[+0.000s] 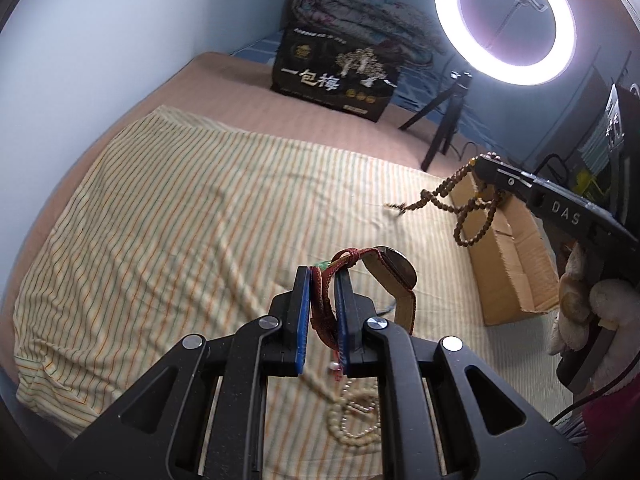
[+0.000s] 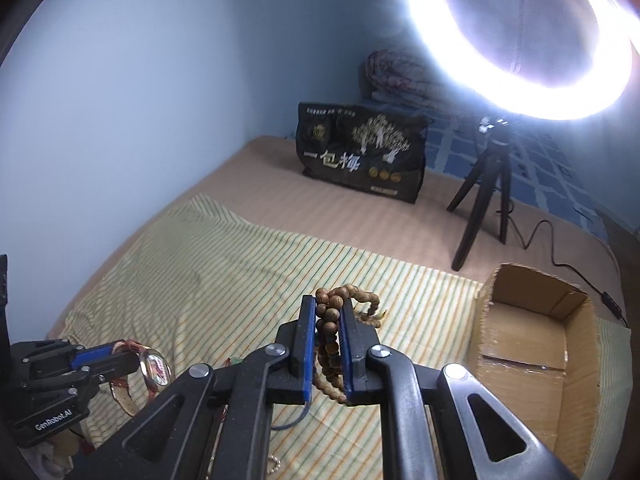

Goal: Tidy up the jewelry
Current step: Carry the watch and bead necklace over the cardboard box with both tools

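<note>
Striped cloth (image 1: 180,220) covers the bed. Left claw (image 1: 323,316) is clamped on a watch (image 1: 394,276) strap; right claw (image 2: 328,344) pinches wooden beads (image 2: 332,320), both lifted, likely bound for the open cardboard box (image 2: 532,344) at right. Pearl beads (image 1: 356,416) lie near.

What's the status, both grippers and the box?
Left gripper shut on watch. Right gripper shut on wooden beads. Cardboard box open, unobstructed.

Your left tool (image 1: 323,300) pinches the red strap of a wristwatch (image 1: 390,270) above the striped sheet (image 1: 180,220) on the bed. Your right tool (image 1: 490,166) holds a brown bead string (image 1: 464,208) over the open cardboard box (image 1: 508,260). A pale bead necklace (image 1: 356,416) lies below you.
</note>
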The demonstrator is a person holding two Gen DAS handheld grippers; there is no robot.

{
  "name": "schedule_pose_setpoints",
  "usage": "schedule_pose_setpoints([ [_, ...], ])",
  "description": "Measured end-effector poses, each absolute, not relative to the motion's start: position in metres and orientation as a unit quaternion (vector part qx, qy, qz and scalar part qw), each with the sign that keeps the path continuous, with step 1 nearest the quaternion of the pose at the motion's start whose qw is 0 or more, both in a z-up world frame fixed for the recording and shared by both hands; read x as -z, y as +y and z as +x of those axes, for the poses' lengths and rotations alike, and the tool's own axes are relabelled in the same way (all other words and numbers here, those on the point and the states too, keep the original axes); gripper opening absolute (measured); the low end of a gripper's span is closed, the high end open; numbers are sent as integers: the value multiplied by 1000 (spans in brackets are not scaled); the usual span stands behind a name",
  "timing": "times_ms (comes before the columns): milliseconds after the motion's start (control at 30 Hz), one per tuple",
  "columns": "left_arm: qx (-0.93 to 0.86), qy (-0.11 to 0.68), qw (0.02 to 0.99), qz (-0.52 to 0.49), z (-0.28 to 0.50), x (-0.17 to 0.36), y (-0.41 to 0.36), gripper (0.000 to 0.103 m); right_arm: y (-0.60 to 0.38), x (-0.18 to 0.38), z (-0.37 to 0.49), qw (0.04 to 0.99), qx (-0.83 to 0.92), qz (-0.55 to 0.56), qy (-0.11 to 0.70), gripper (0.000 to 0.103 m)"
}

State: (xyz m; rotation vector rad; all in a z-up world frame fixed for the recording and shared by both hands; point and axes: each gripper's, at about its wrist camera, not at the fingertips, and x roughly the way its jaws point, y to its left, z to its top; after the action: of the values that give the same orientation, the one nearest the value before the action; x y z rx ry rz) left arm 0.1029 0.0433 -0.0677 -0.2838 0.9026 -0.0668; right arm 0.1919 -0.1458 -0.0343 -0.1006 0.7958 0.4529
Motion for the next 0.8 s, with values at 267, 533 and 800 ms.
schedule_pose_setpoints([
  [267,46,422,897,-125,98,52,21,10,-179,4,175,913,-206,-27,352,8],
  [533,64,412,902,-115,99,39,-4,10,-220,-20,165,931,-176,-4,321,8],
  [800,92,408,902,-105,105,32,-40,10,-265,-29,164,943,-130,12,306,8],
])
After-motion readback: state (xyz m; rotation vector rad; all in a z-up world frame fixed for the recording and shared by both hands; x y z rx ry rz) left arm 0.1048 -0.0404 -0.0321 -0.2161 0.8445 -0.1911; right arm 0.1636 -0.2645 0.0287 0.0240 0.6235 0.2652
